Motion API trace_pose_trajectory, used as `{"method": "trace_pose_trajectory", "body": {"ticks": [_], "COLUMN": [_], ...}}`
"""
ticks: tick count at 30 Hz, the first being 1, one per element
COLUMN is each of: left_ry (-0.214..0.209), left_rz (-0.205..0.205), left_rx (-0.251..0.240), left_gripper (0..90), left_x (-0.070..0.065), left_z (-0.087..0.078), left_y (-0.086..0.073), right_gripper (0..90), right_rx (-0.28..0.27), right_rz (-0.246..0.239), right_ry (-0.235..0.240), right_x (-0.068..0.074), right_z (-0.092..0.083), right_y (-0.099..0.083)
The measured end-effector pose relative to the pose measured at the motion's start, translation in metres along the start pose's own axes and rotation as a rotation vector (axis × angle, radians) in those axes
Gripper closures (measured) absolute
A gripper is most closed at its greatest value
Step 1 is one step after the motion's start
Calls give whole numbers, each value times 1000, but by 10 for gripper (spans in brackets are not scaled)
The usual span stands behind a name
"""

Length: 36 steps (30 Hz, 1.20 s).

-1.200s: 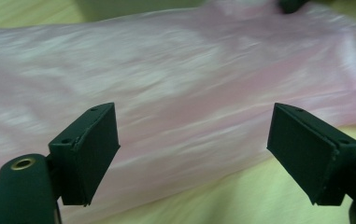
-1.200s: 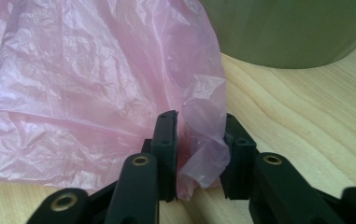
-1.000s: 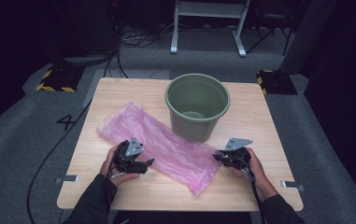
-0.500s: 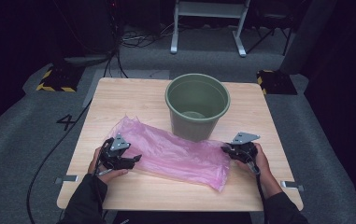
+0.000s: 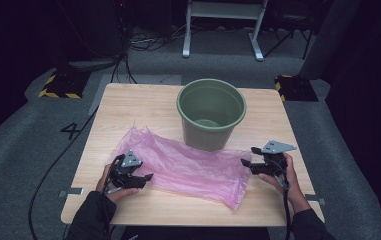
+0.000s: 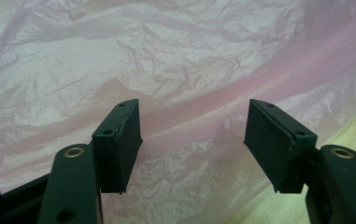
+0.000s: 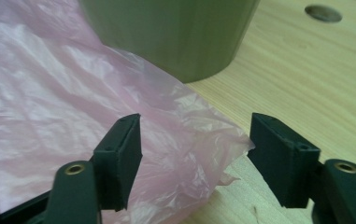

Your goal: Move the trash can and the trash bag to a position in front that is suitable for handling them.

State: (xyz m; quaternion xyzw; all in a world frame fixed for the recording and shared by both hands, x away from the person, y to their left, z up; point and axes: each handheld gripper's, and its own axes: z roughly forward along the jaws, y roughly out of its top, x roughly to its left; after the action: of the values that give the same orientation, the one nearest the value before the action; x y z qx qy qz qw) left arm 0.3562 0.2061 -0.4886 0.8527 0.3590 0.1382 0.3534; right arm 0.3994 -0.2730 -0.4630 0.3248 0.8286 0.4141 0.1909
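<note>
Both tongs sitting open, gripping nothing: left tongs [image 5: 145, 177] over pink bag [image 5: 193, 167]; right tongs [image 5: 246, 165] just been opening at bag's edge by green bucket [image 5: 211, 112] on tabletop [image 5: 128, 107]

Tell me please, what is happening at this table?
A person works with a hand-held gripper in each hand on a pink plastic bag lying flat on the wooden table, in front of a green bucket. The left hand-held gripper is open over the bag. The right hand-held gripper has just been opening at the bag's edge and pinches nothing.
</note>
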Motion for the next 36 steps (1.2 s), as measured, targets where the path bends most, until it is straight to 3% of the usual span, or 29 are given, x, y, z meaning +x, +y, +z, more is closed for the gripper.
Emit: {"method": "trace_pose_trajectory", "body": {"ticks": [5,8,13,18,24,27,31,36], "left_ry": [-3,-6,0,5,-45,-98,-155,-183], "left_rz": [3,0,10,56,123,153,218,279], "left_rx": [17,17,24,-74,-102,-101,-68,10], "left_gripper": [361,359,359,305,184,159,156,157], "left_x": [-2,-1,-3,-20,-46,-59,-77,-90], "left_z": [3,2,4,-6,-3,2,14,31], "left_y": [-1,-1,0,13,24,29,37,42], "right_gripper": [291,228,201,201,253,289,347,361], "right_rx": [-26,-2,55,93,89,92,91,82], "right_rz": [15,26,49,86,81,65,49,74], "right_ry": [3,-9,42,72,77,83,81,79], "right_x": [8,12,18,22,20,20,20,17], "right_z": [-14,-18,-8,10,17,22,28,36], "right_y": [1,-5,-19,-27,-26,-25,-21,-17]}}
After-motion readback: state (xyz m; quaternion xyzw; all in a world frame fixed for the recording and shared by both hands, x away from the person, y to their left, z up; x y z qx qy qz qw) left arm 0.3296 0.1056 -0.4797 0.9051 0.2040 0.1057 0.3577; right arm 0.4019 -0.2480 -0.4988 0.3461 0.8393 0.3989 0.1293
